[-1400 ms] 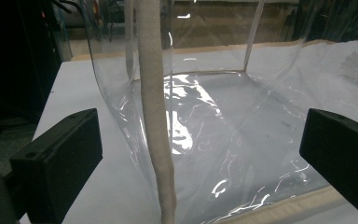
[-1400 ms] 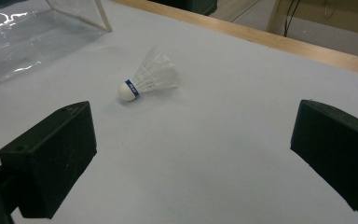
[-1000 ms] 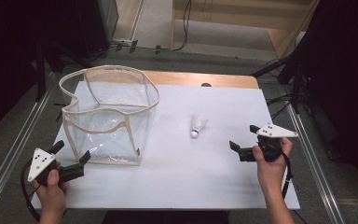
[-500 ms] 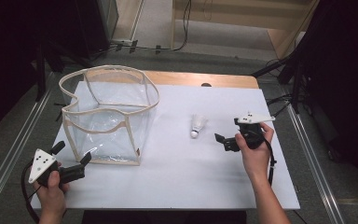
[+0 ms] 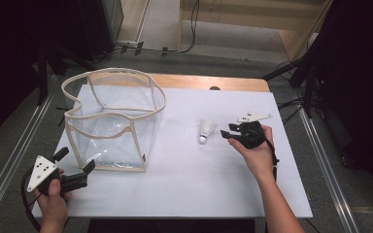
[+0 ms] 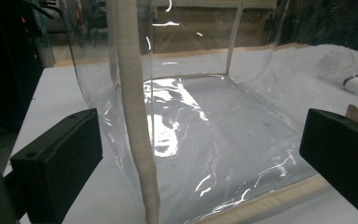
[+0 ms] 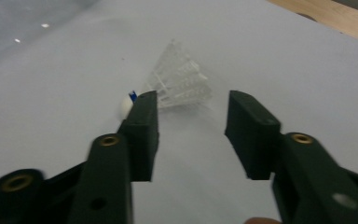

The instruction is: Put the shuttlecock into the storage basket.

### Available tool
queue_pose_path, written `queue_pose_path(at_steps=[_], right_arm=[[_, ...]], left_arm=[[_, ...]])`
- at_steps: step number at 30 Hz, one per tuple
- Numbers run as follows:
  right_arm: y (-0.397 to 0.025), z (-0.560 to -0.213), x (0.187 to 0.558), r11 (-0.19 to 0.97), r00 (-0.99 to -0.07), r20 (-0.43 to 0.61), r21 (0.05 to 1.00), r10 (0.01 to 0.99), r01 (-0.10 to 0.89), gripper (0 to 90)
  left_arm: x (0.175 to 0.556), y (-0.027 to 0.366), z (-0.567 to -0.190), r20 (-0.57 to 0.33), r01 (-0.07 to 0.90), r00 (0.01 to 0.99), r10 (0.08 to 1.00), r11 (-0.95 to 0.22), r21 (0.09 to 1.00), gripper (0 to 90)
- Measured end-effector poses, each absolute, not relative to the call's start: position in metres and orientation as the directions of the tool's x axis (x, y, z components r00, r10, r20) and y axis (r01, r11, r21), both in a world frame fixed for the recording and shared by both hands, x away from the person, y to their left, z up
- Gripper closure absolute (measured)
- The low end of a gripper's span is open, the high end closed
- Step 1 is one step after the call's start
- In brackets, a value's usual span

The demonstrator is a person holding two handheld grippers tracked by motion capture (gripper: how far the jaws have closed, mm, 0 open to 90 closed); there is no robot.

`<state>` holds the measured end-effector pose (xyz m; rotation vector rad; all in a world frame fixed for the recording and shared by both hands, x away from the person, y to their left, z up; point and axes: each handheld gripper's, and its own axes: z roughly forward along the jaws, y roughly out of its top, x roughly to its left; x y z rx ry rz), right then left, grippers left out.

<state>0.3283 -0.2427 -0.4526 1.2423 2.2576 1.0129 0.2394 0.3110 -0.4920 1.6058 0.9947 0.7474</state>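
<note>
My right tongs (image 5: pixel 226 131) stand apart, a clear gap between the two black jaws, and they hold nothing. In the right gripper view the shuttlecock (image 7: pixel 175 81) lies just past the jaw tips, its feathered skirt showing through the gap and its round white cork peeking out beside the left-hand jaw; I cannot tell whether that jaw touches it. My right hand (image 5: pixel 257 153) reaches in from the near edge of the desk (image 5: pixel 213 184), forearm angled toward the far edge, and the tongs point across toward the shuttlecock.

My left tongs (image 5: pixel 75 162) are wide apart too, and empty. My left hand (image 5: pixel 53 196) sits at the near left corner of the desk, with the jaws aimed at the clear plastic bag (image 5: pixel 114 119). In the left gripper view the bag's cream-trimmed corner seam (image 6: pixel 135 121) rises between the jaws, closer to the left-hand one, without either jaw pressing on it.

The shuttlecock (image 5: pixel 205 130) lies on its side near the middle of the desk, right of the bag and well apart from it, cork toward the near edge, white feathers toward the far edge. The bag stands open on the left half of the desk, its rim wavy.
</note>
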Motion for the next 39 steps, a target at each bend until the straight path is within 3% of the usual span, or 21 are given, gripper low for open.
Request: queue_pose_path(at_steps=[1,4,9,14,17,21,39], right_arm=[[-0.243,-0.453,0.328,0.353,-0.542,0.020,0.740,0.840,0.573,61.0],[-0.239,-0.457,0.336,0.382,-0.548,0.010,0.706,0.836,0.596,74.7],[-0.233,-0.467,0.346,0.401,-0.551,0.014,0.670,0.834,0.625,85.8],[-0.226,-0.480,0.356,0.419,-0.551,0.013,0.634,0.835,0.650,87.1],[-0.224,-0.484,0.359,0.411,-0.539,0.019,0.625,0.842,0.663,87.1],[-0.222,-0.491,0.365,0.402,-0.528,0.029,0.613,0.849,0.681,87.1],[-0.205,-0.493,0.383,0.376,-0.504,0.058,0.595,0.862,0.711,87.3]], left_arm=[[0.240,0.311,-0.492,-0.018,0.231,0.458,0.889,-0.099,0.968,0.0],[0.241,0.312,-0.491,-0.026,0.246,0.463,0.886,-0.100,0.964,0.0],[0.240,0.314,-0.490,-0.041,0.243,0.467,0.883,-0.084,0.966,0.0],[0.243,0.302,-0.492,-0.003,0.281,0.439,0.898,-0.135,0.950,3.7],[0.241,0.300,-0.492,0.009,0.261,0.471,0.882,-0.149,0.954,0.3],[0.243,0.297,-0.493,0.036,0.275,0.439,0.898,-0.172,0.946,1.0],[0.243,0.296,-0.495,0.040,0.265,0.463,0.886,-0.182,0.947,1.2]])
